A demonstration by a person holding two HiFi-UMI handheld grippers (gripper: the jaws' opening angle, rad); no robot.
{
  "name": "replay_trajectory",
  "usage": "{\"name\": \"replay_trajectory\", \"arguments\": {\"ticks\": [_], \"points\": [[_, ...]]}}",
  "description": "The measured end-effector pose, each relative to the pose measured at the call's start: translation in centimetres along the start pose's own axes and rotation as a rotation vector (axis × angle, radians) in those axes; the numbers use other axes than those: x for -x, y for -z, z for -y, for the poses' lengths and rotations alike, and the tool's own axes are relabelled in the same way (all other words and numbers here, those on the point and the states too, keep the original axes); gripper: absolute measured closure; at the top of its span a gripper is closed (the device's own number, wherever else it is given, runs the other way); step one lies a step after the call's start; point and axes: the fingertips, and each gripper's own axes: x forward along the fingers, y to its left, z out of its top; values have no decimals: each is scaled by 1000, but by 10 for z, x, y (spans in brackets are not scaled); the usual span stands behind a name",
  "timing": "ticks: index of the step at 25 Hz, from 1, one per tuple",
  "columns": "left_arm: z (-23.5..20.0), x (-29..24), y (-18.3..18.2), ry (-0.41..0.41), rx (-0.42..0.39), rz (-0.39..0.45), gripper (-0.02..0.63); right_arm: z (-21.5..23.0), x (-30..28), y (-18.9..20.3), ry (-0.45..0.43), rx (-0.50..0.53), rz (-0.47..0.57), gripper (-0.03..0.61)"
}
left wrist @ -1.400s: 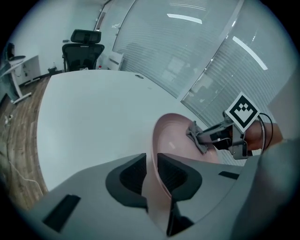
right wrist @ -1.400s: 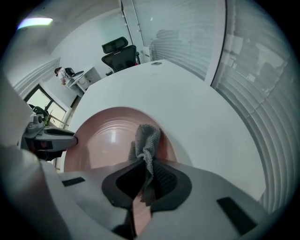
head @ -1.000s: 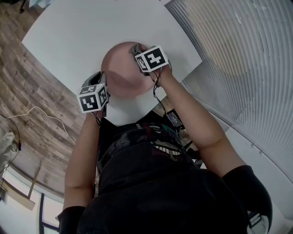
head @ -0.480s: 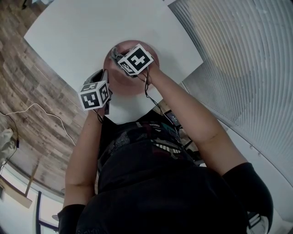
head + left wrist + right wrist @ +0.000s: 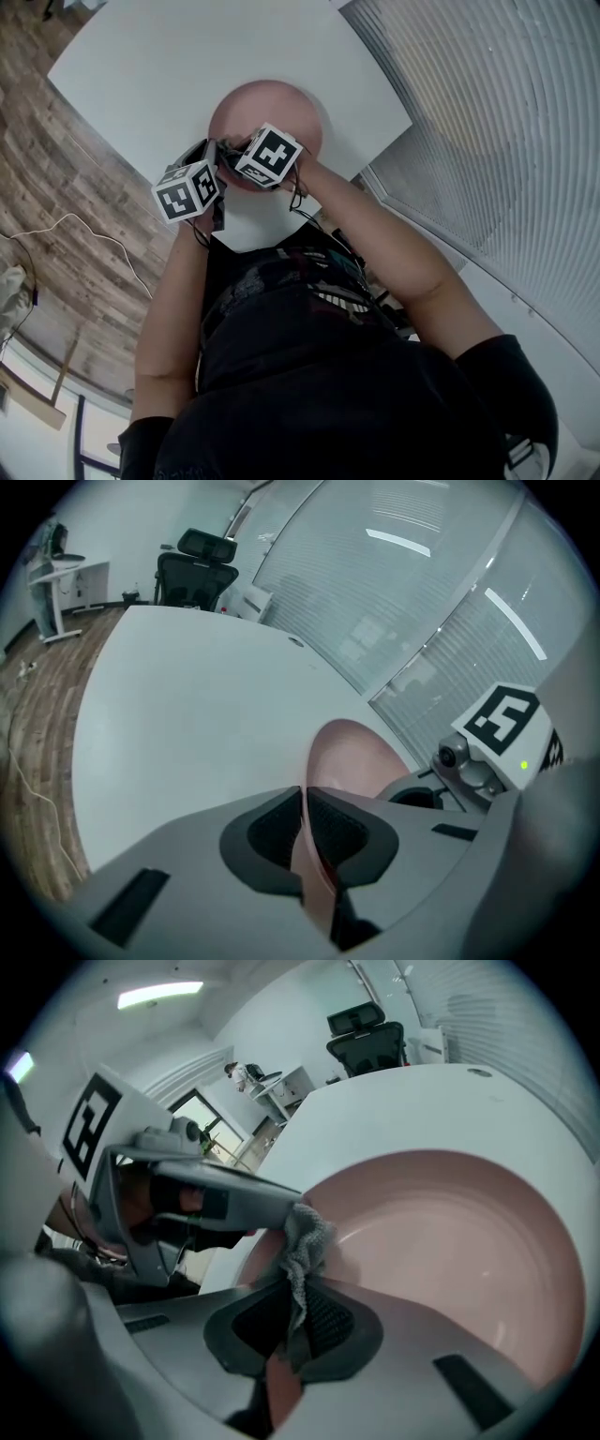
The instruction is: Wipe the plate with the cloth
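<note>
A pink plate (image 5: 267, 108) lies on the white table (image 5: 159, 66) near its front edge. My left gripper (image 5: 217, 161) grips the plate's near-left rim; in the left gripper view the rim of the plate (image 5: 352, 757) runs between the pads and the jaws of the left gripper (image 5: 305, 829) are closing on it. My right gripper (image 5: 236, 150) is right beside it, over the plate's near-left part. It is shut on a small grey cloth (image 5: 302, 1241), whose bunched end touches the inside of the plate (image 5: 450, 1232) close to the rim.
The table's front edge is just below the plate, with wooden floor (image 5: 56, 187) to the left. A black office chair (image 5: 197, 564) and a desk stand beyond the table's far side. A ribbed glass wall (image 5: 506, 112) runs along the right.
The right gripper has swept with the cloth from the plate's far-right rim across to its near-left side, rolling as it went. The left gripper has stayed on the rim.
</note>
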Motion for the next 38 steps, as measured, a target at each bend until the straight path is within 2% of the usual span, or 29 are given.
{"name": "replay_trajectory", "arguments": {"ticks": [4, 8, 16, 20, 24, 29, 34, 38], "points": [[-1, 1, 1, -11, 0, 3, 577, -18, 0, 33, -30, 60, -97, 541], [3, 2, -1, -21, -32, 9, 584, -20, 6, 62, -10, 73, -158, 540], [0, 0, 2, -36, -33, -9, 583, 8, 34, 98, 109, 59, -234, 541], [-1, -1, 2, -42, -40, -20, 582, 44, 57, 110, 232, 29, -270, 541], [0, -1, 1, -45, -90, -27, 578, 73, 72, 106, 300, -12, -221, 540], [1, -2, -3, -27, -161, -43, 568, 108, 84, 82, 386, -55, -145, 540], [1, -4, -6, -13, -186, -57, 566, 133, 88, 48, 446, -76, -73, 540], [1, -3, -6, -12, -179, -58, 566, 140, 84, 20, 458, -47, -25, 540]]}}
